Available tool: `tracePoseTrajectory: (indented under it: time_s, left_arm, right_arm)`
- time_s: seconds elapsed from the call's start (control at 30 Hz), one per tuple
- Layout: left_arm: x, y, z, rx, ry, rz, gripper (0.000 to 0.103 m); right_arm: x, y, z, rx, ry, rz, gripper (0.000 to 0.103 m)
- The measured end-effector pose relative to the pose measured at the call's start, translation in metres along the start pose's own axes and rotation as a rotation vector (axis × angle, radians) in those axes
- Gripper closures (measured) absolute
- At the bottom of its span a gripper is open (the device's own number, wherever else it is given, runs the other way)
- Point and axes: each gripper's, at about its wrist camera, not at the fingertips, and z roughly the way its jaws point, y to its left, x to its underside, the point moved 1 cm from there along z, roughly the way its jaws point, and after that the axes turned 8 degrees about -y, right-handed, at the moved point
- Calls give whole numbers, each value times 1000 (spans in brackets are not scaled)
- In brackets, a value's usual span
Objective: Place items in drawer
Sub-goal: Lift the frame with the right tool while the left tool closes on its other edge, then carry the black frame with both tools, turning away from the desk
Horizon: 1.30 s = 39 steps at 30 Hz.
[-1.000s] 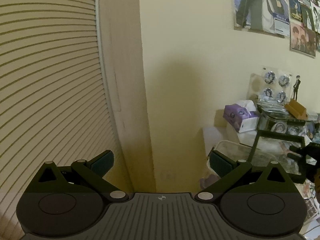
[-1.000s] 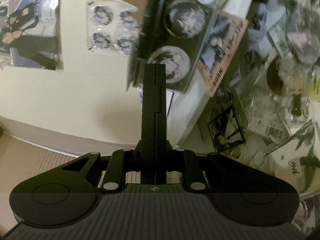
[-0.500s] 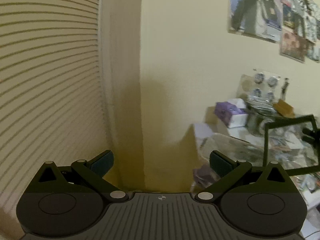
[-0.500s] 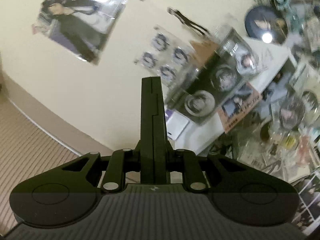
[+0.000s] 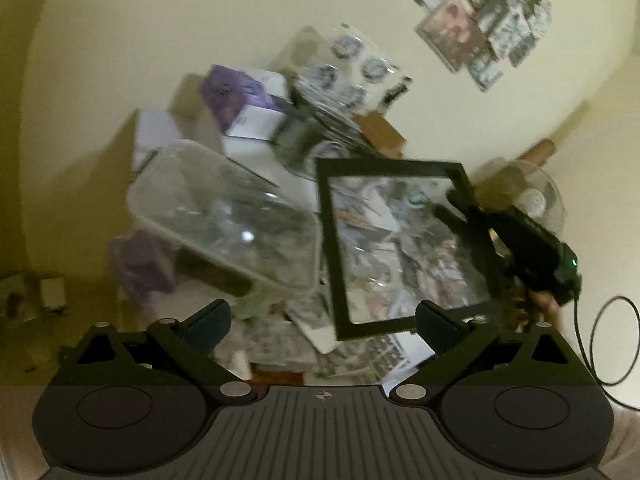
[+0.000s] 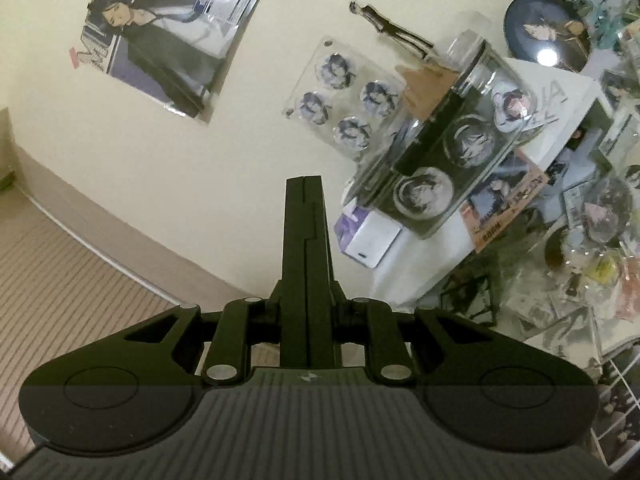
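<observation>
A black picture frame (image 5: 327, 240) with a clear pane hangs tilted over the cluttered table (image 5: 360, 352) in the left wrist view. My right gripper (image 5: 472, 220) is shut on the frame's right edge. The right wrist view shows the same frame (image 6: 306, 248) edge-on, standing straight out between the closed fingers of the right gripper (image 6: 306, 312). My left gripper (image 5: 320, 320) is open with nothing between its fingers, below and in front of the frame. No drawer can be made out in either view.
A clear plastic box (image 5: 224, 216) lies left of the frame, with a purple-and-white tissue box (image 5: 248, 108) behind it. A clear case of round badges (image 6: 452, 152) stands by the wall. Posters (image 6: 168, 36) hang above. Loose cards and badges (image 6: 580, 240) cover the table.
The left wrist view has swung from the blinds and bare wall down to the cluttered table. The frame in my right gripper has moved further into that view. The right view has rotated.
</observation>
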Motion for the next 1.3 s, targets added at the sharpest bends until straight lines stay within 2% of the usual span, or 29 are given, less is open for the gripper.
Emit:
tracePoseTrajectory:
  time_s: [0.13,0.27,0.43,0.57,0.67,0.73,0.8,0.83,0.9,0.97,1.03,1.3]
  left_arm:
    - [-1,2,17,57,24,20,1]
    - [-3,9,30,185,9,-37,0]
    - [-8,16,51,277,-21,-79,2]
    - [-16,19,69,388,-27,-126,4]
    - [-22,18,82,483,-33,-162,17]
    - [-25,16,87,535,-38,-189,36]
    - [-28,15,91,537,-30,-192,44]
    - [-29,14,93,533,-25,-189,55]
    - [-30,16,95,520,-11,-206,70]
    - [-32,18,93,526,3,-238,75]
    - [-35,13,87,519,1,-227,78]
    - [-49,-18,65,530,39,-150,80]
  right_arm:
    - [-5,9,5,-50,44,-5,83]
    - [-11,18,11,-106,87,6,83]
    - [-19,29,18,-152,134,-6,83]
    - [-26,35,21,-197,174,-5,83]
    - [-30,35,21,-210,192,4,83]
    - [-33,33,21,-208,196,3,83]
    - [-37,28,20,-217,194,23,83]
    - [-40,25,19,-217,190,30,83]
    - [-43,20,16,-204,188,37,83]
    - [-44,14,14,-192,193,37,84]
    - [-44,7,10,-179,198,45,84]
    - [-41,6,-12,-173,183,8,84]
